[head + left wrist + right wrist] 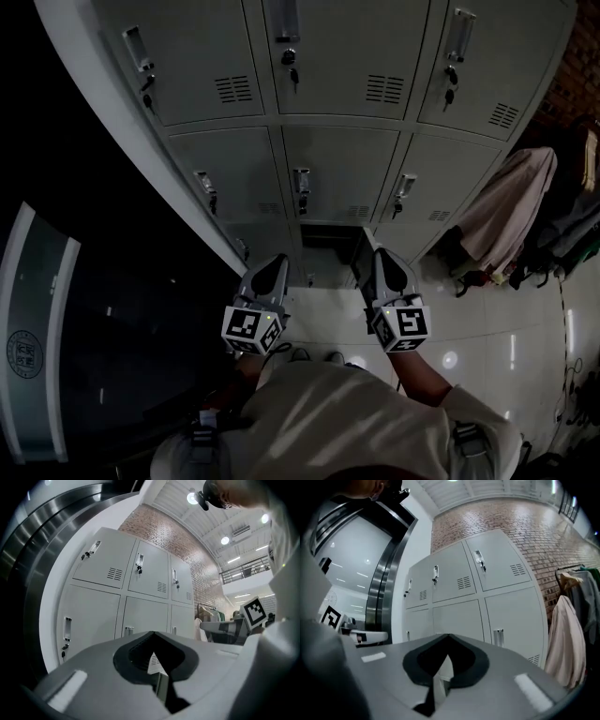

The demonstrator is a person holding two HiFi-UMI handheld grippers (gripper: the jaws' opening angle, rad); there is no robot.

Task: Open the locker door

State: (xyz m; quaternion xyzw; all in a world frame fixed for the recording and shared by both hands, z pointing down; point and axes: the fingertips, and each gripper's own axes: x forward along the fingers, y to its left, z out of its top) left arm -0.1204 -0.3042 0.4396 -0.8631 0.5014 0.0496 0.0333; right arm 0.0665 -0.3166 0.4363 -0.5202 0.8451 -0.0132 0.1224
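A grey bank of lockers [337, 169] stands in front of me, three doors wide, each door with a latch and a hanging key. The bottom middle compartment [328, 236] shows as a dark opening, and its door [360, 261] seems swung out beside my right gripper. My left gripper [272, 267] points at the bottom row, left of that opening. My right gripper [380, 258] hangs just right of it. Both are shut with nothing between the jaws. The lockers [140, 588] fill the left gripper view above the left gripper [157, 667], and the lockers [473, 597] stand beyond the right gripper [440, 670].
A pale garment [506, 211] hangs on a clothes rack right of the lockers, also the pale garment [565, 644] in the right gripper view. A brick wall [525, 522] rises behind. A steel-framed glass panel [37, 328] stands at the left. The floor [487, 337] is glossy tile.
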